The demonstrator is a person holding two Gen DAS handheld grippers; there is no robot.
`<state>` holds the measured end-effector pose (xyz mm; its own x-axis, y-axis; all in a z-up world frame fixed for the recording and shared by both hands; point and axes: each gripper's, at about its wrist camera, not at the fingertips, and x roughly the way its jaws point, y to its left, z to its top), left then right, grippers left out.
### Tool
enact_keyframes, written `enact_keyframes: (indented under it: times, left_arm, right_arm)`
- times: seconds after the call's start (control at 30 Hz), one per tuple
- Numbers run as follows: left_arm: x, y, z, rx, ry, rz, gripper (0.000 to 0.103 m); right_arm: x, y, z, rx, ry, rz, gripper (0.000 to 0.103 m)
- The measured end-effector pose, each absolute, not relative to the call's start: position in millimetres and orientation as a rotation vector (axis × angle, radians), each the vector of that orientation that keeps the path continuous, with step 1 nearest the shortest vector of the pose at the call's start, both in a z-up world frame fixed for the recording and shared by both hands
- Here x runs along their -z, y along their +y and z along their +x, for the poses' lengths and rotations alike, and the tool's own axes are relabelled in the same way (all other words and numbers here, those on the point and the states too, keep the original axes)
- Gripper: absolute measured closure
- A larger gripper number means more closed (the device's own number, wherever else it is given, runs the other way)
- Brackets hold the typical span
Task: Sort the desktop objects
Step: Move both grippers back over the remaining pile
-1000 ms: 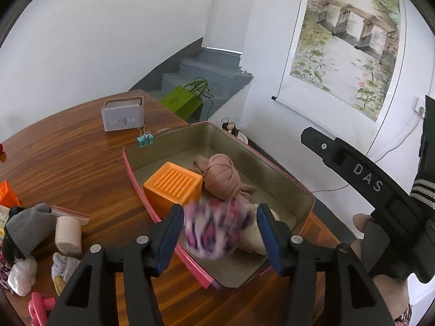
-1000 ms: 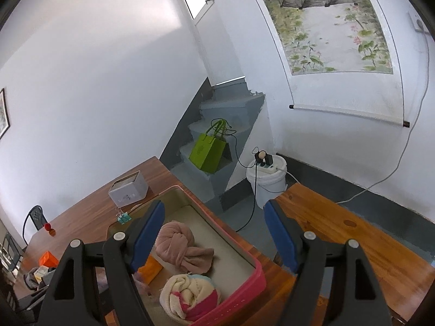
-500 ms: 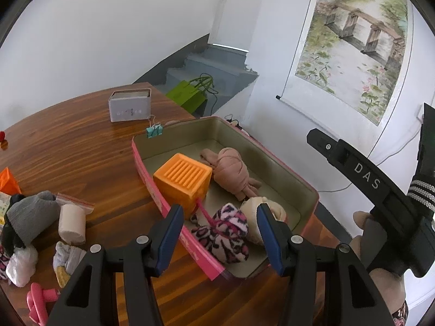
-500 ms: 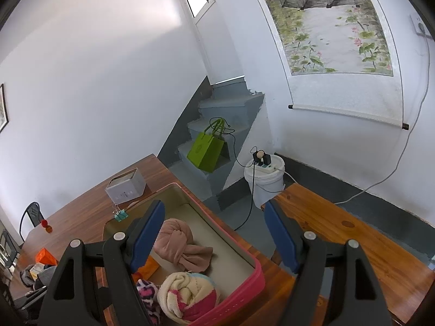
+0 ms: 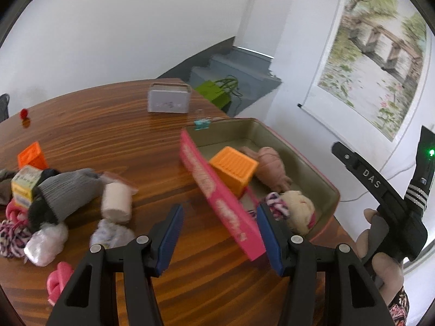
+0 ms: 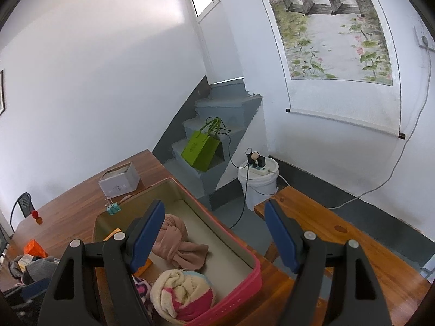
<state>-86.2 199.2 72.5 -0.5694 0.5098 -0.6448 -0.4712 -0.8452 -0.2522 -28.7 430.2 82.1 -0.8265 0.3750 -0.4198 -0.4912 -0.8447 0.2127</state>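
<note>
Left wrist view shows our left tongs [image 5: 218, 233] open and empty over the desk [image 5: 108, 138], with the pile of loose things low on their left side, the white roll [image 5: 116, 202] nearest and standing up. Our right tongs [image 6: 213, 233] are open and empty too, over the pink bin [image 5: 225, 212], so the left is nearer. We count four things in the bin: one orange block [image 5: 233, 167], three cloth balls.

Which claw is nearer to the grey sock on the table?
Left. The left claw hangs over the table just right of the clutter pile where the grey sock lies. The right claw is over the pink bin, farther away.
</note>
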Motion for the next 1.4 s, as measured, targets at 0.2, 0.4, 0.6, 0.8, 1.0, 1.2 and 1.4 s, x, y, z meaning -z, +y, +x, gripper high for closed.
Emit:
enact_keyframes:
  times: [0.2, 0.4, 0.6, 0.8, 1.0, 1.2, 1.4]
  left_arm:
    - [-70.5, 162.6, -86.8, -2.443, -0.095, -1.008, 0.046]
    - [-67.6, 115.7, -85.2, -2.53, -0.149, -1.003, 0.032]
    - [-63.2, 63.5, -85.6, -2.65, -0.185, -1.009, 0.032]
    - [-51.2, 10.1, -90.5, -2.739, -0.246, -1.046, 0.032]
    - [-43.1, -23.6, -93.3, -2.791, -0.284, -1.078, 0.032]
    - [-37.2, -46.5, -94.4, -2.815, -0.301, -1.102, 0.032]
    - [-36.1, -60.4, -95.4, -2.823, -0.347, -1.116, 0.032]
  right_arm:
    - [-81.4, 420.0, -24.7, -2.558, 0.364, -0.467, 0.024]
    - [-81.7, 398.0, -17.4, -2.551, 0.282, -0.417, 0.024]
    - [-79.9, 372.4, -14.3, -2.597, 0.27, -0.435, 0.024]
    - [-75.6, 330.9, -12.9, -2.683, 0.218, -0.478, 0.024]
    - [-69.2, 282.9, -23.3, -2.825, 0.164, -0.604, 0.023]
    - [-65.7, 246.9, -41.3, -2.97, 0.179, -0.792, 0.023]
    - [-51.4, 206.4, -68.4, -3.069, 0.096, -1.039, 0.023]
